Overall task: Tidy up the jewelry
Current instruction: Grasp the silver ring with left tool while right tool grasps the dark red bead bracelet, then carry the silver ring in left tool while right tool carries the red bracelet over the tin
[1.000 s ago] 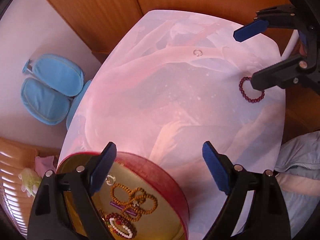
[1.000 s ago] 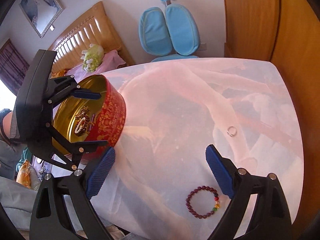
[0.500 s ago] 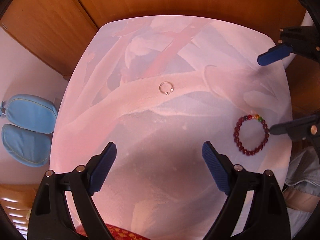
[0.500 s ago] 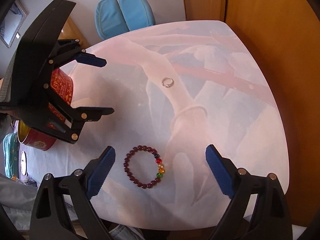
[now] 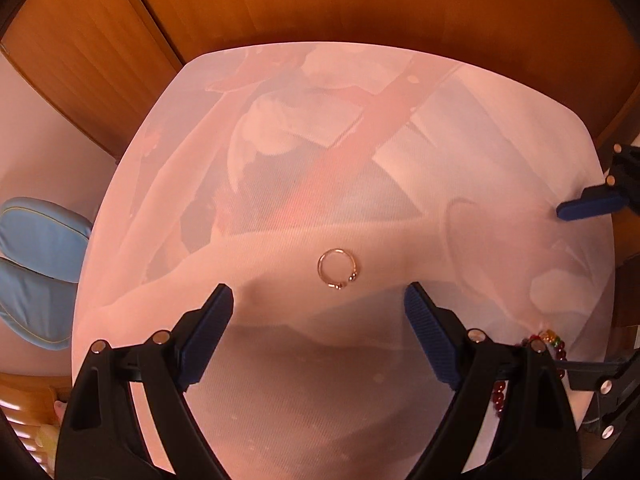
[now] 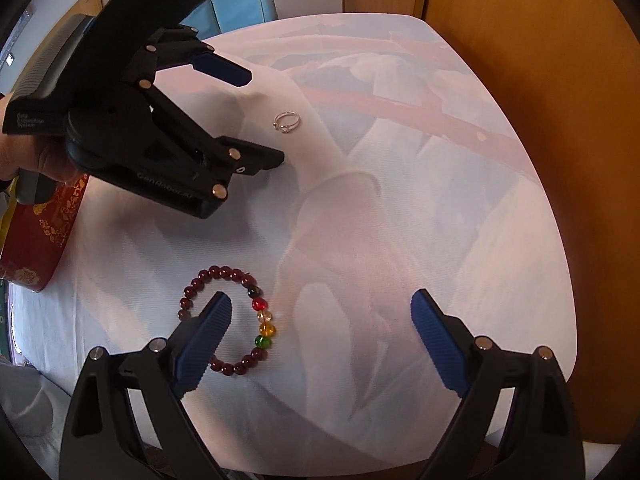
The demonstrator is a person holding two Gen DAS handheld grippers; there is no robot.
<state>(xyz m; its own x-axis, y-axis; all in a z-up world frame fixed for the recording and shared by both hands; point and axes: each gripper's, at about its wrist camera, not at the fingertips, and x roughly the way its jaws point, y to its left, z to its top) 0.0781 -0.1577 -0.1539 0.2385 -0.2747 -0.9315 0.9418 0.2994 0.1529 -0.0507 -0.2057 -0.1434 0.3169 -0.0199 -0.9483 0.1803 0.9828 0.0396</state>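
Observation:
A small gold ring (image 5: 337, 270) lies on the white patterned tablecloth (image 5: 480, 140), just beyond the tips of my left gripper (image 5: 318, 296), which is open and empty above it. The right wrist view shows the same ring (image 6: 286, 121) between the left gripper's (image 6: 264, 116) spread fingers. A dark red bead bracelet (image 6: 216, 272) with a few coloured beads lies flat on the cloth. My right gripper (image 6: 320, 300) hangs over it, jaws closing, left pad inside the loop. The coloured beads lie between the pads, untouched. In the left wrist view only a bit of the bracelet (image 5: 552, 340) shows.
A red and gold tin (image 6: 36, 232) stands at the table's left edge, behind the hand that holds the left gripper. A blue chair (image 5: 36, 264) stands beside the table. Wooden cupboard doors (image 5: 360, 0) close off the far side.
The left gripper left the tin, crossed the table and sank over the ring. The right gripper came down onto the bracelet, its left pad now inside the loop, jaws slightly narrower.

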